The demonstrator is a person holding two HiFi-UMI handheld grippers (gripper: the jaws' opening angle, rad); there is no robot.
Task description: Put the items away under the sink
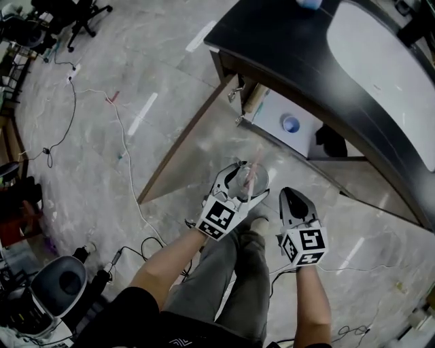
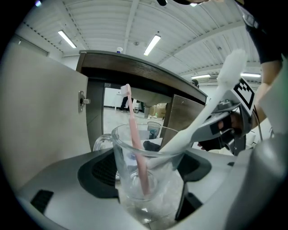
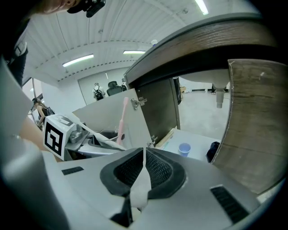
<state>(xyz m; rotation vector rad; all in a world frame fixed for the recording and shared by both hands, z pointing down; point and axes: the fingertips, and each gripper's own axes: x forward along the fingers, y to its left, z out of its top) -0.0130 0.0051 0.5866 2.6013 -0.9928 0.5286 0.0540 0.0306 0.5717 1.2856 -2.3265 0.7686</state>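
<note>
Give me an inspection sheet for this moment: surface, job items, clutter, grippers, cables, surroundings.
Surface: pale cabinet floor under the sink, doors open.
Job's things: glass cup holding a pink toothbrush and a white stick-like item.
Clutter: blue cup and a dark item inside the cabinet.
Grippers: left gripper shut on the glass cup; right gripper shut on a thin white strip, unidentifiable.
Cables: white cable and dark cable on the floor.
Surroundings: dark countertop, white basin, office chair.
</note>
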